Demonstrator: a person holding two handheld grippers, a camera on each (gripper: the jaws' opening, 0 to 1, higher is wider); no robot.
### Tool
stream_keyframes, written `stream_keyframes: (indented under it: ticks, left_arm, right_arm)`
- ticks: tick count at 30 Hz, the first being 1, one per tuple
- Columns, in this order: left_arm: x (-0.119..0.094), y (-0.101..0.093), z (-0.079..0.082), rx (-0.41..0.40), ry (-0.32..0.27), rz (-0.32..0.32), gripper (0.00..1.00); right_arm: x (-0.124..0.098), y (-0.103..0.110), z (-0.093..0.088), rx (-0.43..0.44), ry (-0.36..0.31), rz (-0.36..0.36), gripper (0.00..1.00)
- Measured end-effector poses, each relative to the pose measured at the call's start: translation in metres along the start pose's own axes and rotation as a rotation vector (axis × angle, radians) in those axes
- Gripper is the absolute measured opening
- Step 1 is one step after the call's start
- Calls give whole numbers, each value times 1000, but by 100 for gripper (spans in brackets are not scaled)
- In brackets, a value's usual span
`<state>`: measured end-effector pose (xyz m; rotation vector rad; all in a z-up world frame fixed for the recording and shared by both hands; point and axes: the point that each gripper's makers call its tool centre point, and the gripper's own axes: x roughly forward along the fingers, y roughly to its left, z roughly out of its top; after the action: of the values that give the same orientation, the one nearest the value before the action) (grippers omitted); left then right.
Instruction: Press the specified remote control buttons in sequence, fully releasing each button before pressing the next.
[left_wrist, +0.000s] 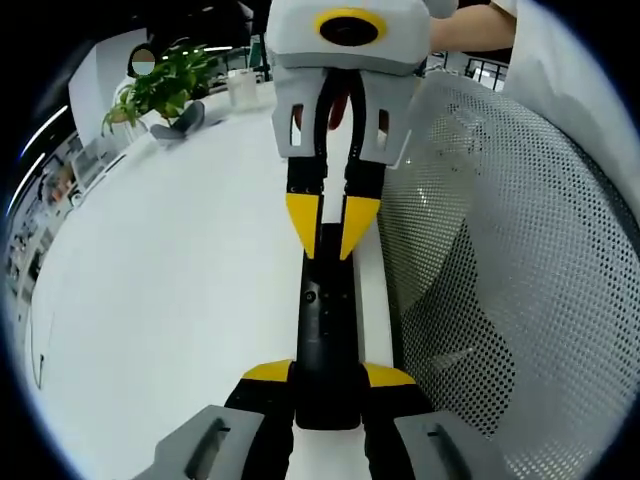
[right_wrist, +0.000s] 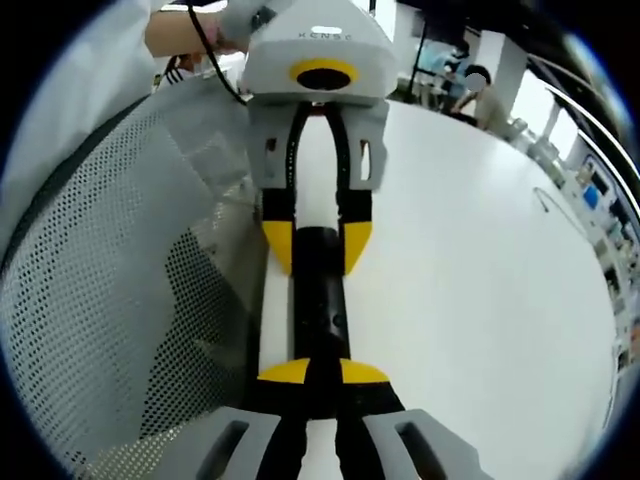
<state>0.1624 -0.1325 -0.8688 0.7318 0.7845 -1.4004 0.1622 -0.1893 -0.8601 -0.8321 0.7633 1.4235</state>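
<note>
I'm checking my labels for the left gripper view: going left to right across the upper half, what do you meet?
Potted plant → clear cup → the other hand-held gripper, coming in from the top with its yellow tips at the black remote control → white mesh chair back.

Right hand-held gripper (right_wrist: 322, 378): yellow-tipped jaws closed on the near end of the remote control.
Remote control (right_wrist: 320, 290): black, slim, lying lengthwise along the edge of the white surface (right_wrist: 470, 260).
Left hand-held gripper (right_wrist: 318, 245): opposite, jaws clamping the remote's far end.
Left side: perforated mesh (right_wrist: 110, 290).
</note>
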Motion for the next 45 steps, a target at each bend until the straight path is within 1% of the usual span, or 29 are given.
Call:
stream_keyframes:
  ticks: [3,6,7,8,9,10,11,13,14,15,16,17,18,20,24,29,33,36,40,45]
  left_arm:
    - [0,0,0,0,0,0,24]
    - [0,0,0,1,1,0,24]
    - [0,0,0,2,0,0,24]
    - [0,0,0,3,0,-1,24]
    - [0,0,0,3,0,-1,24]
    - [0,0,0,4,1,-1,24]
    - [0,0,0,4,1,-2,24]
    - [0,0,0,5,4,-2,24]
    - [0,-1,0,5,5,-2,24]
    - [0,-1,0,6,6,-1,24]
    - [0,-1,0,5,5,-1,24]
    - [0,-1,0,4,5,-1,24]
    - [0,-1,0,3,3,0,24]
    - [0,0,0,2,1,1,24]
    - [0,-1,0,-1,-2,2,24]
    - [0,0,0,2,0,0,24]
    - [0,0,0,1,-3,2,24]
    - [0,0,0,1,-4,2,24]
    - [0,0,0,2,-3,2,24]
    - [0,0,0,4,-3,-1,24]
  right_arm:
    - [0,1,0,-1,8,-1,4]
    - [1,0,0,26,17,5,4]
    - [1,0,0,32,32,12,4]
    - [1,1,0,31,61,19,4]
    - [2,0,0,7,97,30,4]
    - [2,1,0,30,118,32,4]
    - [2,0,0,-16,151,40,4]
    - [3,0,0,27,155,42,4]
    - [3,0,1,24,155,41,4]
    - [2,-1,-1,39,152,40,4]
    - [1,-1,-1,58,134,36,4]
    - [0,-1,-1,55,114,32,4]
    - [0,-1,0,80,73,18,4]
    - [-1,-1,1,103,29,1,4]
    - [-2,2,-1,113,5,-15,4]
    - [-3,3,-2,79,15,-39,1]
    - [-5,4,-5,81,34,-44,0]
    - [-5,3,-4,84,30,-46,0]
    - [-3,3,-4,57,49,-39,0]
    - [-3,1,-3,73,69,-2,0]
